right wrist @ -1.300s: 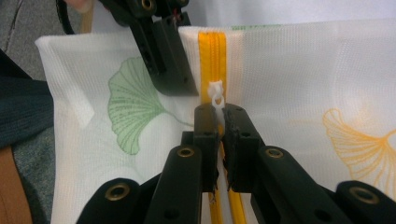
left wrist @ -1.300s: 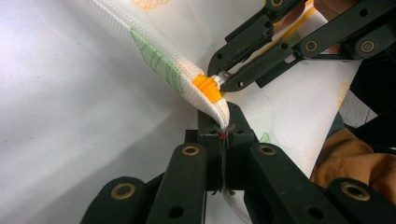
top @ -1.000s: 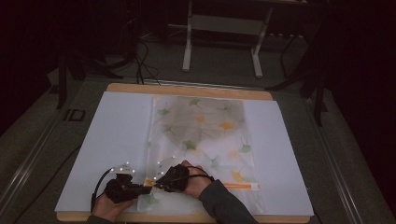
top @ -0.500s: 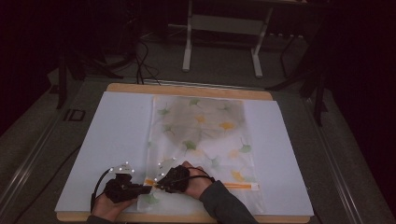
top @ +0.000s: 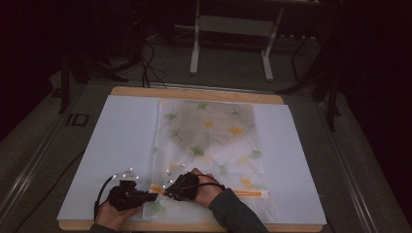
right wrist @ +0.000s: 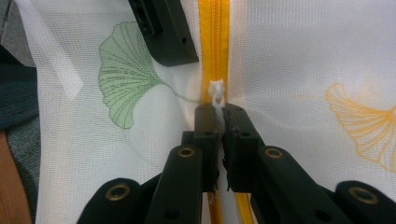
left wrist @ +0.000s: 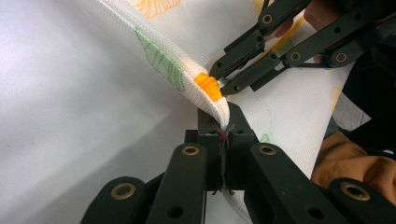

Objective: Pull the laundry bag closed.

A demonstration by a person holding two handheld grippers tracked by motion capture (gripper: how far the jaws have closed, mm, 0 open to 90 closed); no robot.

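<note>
- High view: a mesh bag [top: 209, 145] printed with green and yellow leaves lies flat in the middle of the surface [top: 121, 141], on a white sheet, and reaches from the far edge almost to the near edge. Its orange zipper [top: 243, 192] runs along the near end. The left claw [top: 151, 196] and the right claw [top: 167, 190] meet at the near left corner of the bag, close together. Beyond the far edge of the surface stand the legs of a frame [top: 231, 43] and some cables, well apart from the work.
- Left gripper view: the left claw [left wrist: 223, 135] is closed tight on the corner of the bag [left wrist: 159, 51], beside the orange end of the zipper [left wrist: 208, 86]. The cloth rises from the jaws in a soft fold. The right claw [left wrist: 219, 81] comes in from the upper right, just beside that end.
- Right gripper view: the right claw [right wrist: 218, 122] is pinched on the small white zipper pull [right wrist: 216, 95], with the orange zipper [right wrist: 214, 42] running straight ahead. One finger of the left claw [right wrist: 163, 32] lies just beside the zipper, on its left.
- Judgement: the bag looks light, thin and limp, so it will probably bunch if not held at the corner. The pull seems small and smooth and may slip. The left claw stands near the zipper path and could be in the way.
</note>
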